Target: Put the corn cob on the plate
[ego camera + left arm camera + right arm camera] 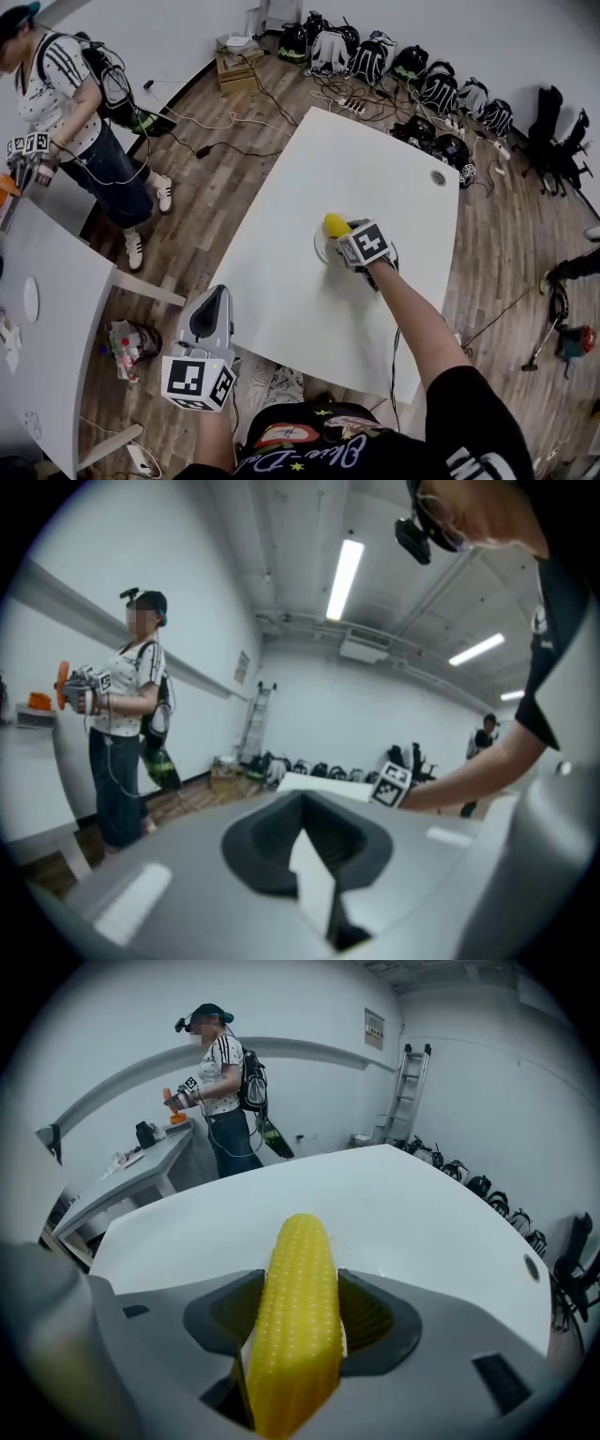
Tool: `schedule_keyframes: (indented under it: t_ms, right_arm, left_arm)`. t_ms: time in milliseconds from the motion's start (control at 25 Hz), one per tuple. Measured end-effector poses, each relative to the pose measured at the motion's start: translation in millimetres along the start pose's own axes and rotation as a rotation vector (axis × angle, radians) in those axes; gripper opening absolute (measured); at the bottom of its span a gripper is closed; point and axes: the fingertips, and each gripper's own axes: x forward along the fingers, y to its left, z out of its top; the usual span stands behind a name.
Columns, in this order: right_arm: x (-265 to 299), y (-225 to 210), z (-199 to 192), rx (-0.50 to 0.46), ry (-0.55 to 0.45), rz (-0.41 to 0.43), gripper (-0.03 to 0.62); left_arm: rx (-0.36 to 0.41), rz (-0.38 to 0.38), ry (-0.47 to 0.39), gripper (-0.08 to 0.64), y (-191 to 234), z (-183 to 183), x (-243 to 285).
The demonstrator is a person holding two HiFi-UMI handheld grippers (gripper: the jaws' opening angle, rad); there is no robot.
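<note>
The yellow corn cob (336, 225) is clamped in my right gripper (341, 234), which hovers low over a white plate (320, 247) near the middle of the white table (375, 150). Most of the plate is hidden under the gripper. In the right gripper view the corn cob (298, 1297) fills the gap between the jaws of the right gripper (298, 1340) and points out over the tabletop. My left gripper (210, 305) is held back off the table's near left edge, shut and holding nothing; the left gripper (314, 883) looks across the room.
A round cable hole (438, 177) sits near the table's far right corner. A person (75, 103) with grippers stands at the left beside a second white table (47, 281). Backpacks (394, 56) and cables line the far wall.
</note>
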Motion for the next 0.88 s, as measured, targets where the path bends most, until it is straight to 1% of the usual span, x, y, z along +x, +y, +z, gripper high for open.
schedule_keyframes:
  t_ms: [80, 240, 320, 400, 520, 600, 640, 680, 720, 800, 880]
  right_arm:
    - [2.4, 0.4, -2.1, -0.004, 0.001, -0.006, 0.255]
    - [-0.5, 1.7, -6.1, 0.038, -0.021, -0.019, 0.256]
    - [-9.7, 2.3, -3.6, 0.022, -0.06, -0.027, 0.256]
    - [-28.6, 2.6, 5.2, 0.026, -0.146, -0.031, 0.256]
    - [-78.3, 10.3, 13.7, 0.128, -0.333, 0.009, 0.255]
    - [-115.4, 19.0, 7.7, 0.188, -0.447, 0.04, 0.255]
    - [-133.1, 24.1, 1.9, 0.199, -0.49, 0.041, 0.22]
    - [-150.5, 30.9, -4.4, 0.203, -0.527, 0.038, 0.064]
    - [-168.0, 39.6, -10.2, 0.205, -0.563, 0.038, 0.041]
    - [-205.7, 58.0, -20.4, 0.219, -0.639, 0.043, 0.032]
    - [-244.2, 70.0, -33.2, 0.246, -0.72, 0.031, 0.032]
  left_arm:
    - [0.005, 0.009, -0.008, -0.002, 1.6, 3.7, -2.7]
    - [0.011, 0.007, -0.009, -0.002, 1.5, 4.3, -8.0]
    - [0.012, -0.001, -0.007, -0.002, 0.6, 1.7, -9.0]
    - [0.016, -0.017, -0.007, -0.002, -1.3, 0.6, -6.5]
    - [0.044, -0.051, -0.01, -0.002, -13.3, 6.0, -0.9]
    - [0.061, -0.066, -0.023, -0.002, -28.1, 13.2, 0.7]
    - [0.067, -0.068, -0.033, -0.002, -35.8, 17.3, -0.5]
    - [0.073, -0.068, -0.044, -0.002, -43.1, 21.2, -3.1]
    - [0.078, -0.067, -0.054, -0.002, -50.4, 24.6, -6.8]
    - [0.085, -0.063, -0.067, -0.002, -66.8, 28.4, -15.2]
    - [0.101, -0.078, -0.068, -0.002, -90.2, 27.5, -24.0]
